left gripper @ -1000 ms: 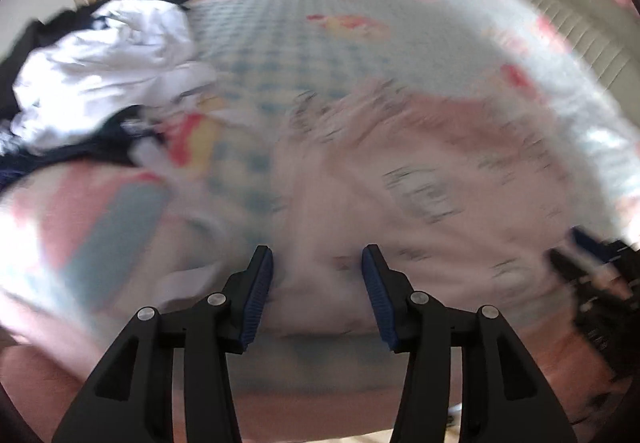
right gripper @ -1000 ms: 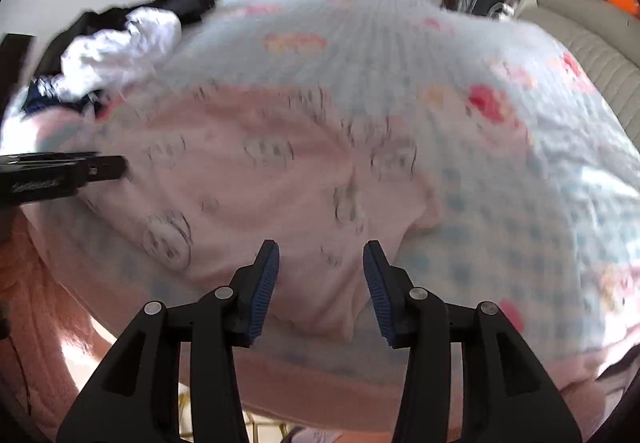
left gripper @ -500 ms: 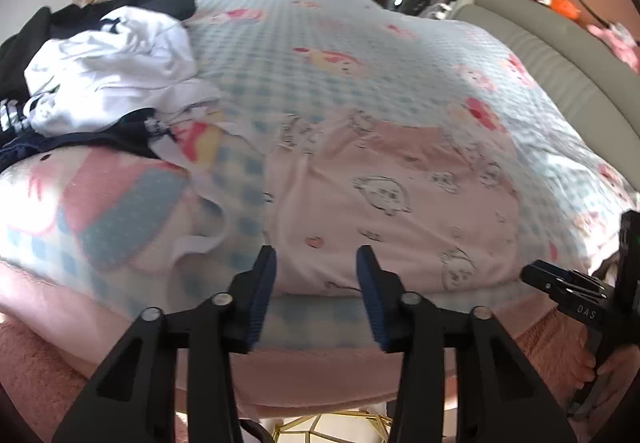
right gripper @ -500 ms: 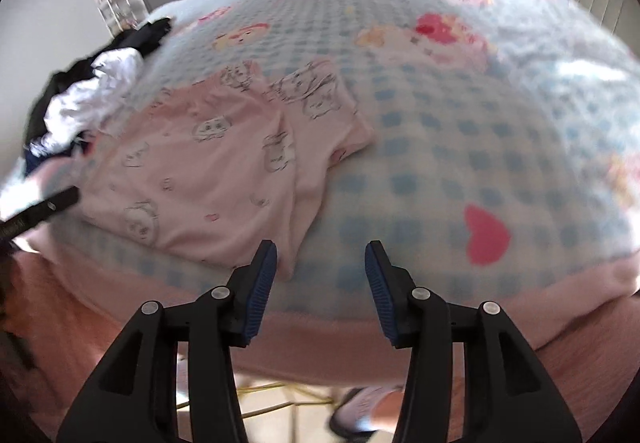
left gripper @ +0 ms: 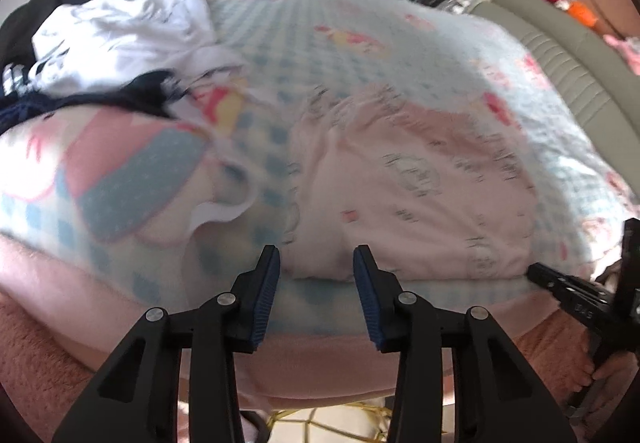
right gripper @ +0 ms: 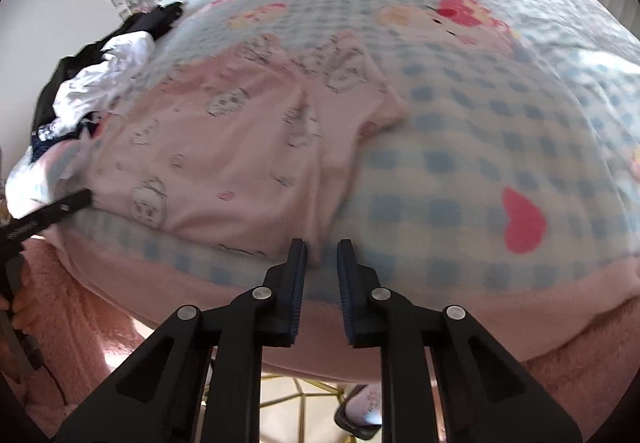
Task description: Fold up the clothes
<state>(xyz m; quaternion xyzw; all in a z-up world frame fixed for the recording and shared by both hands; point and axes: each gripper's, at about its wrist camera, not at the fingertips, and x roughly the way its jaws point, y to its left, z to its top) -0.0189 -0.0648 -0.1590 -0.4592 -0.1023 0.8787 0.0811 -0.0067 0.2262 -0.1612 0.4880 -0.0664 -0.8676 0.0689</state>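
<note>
While the pink shirt (right gripper: 224,147) lay spread flat near the front edge of the bed, on the blue-checked blanket (right gripper: 472,163), we had both grippers down at its near hem. Our left gripper (left gripper: 316,271) had its fingers spread wide, w/ the shirt's lower left corner sitting just in front of the gap; nothing was pinched there. Our right gripper (right gripper: 321,257) had its fingers drawn close together but w/ a narrow gap left, and the shirt's lower right corner reached down into that gap. We couldn't tell whether the pads were actually touching the cloth.

The shirt was pale pink w/ small cartoon-face prints, its right sleeve (right gripper: 372,91) lying out to the side on the blanket. Much of the fabric was blurred in both views, esp. the left wrist view.

To the left of the shirt, well apart, a pile of clothes (left gripper: 116,31) sat on the bed: white garments on top, dark ones around and under them. A padded grey headboard (left gripper: 560,55) ran along the right side of the bed. In the left wrist view the right gripper showed at the far right edge, w/ a hand (left gripper: 608,371) on its handle.
</note>
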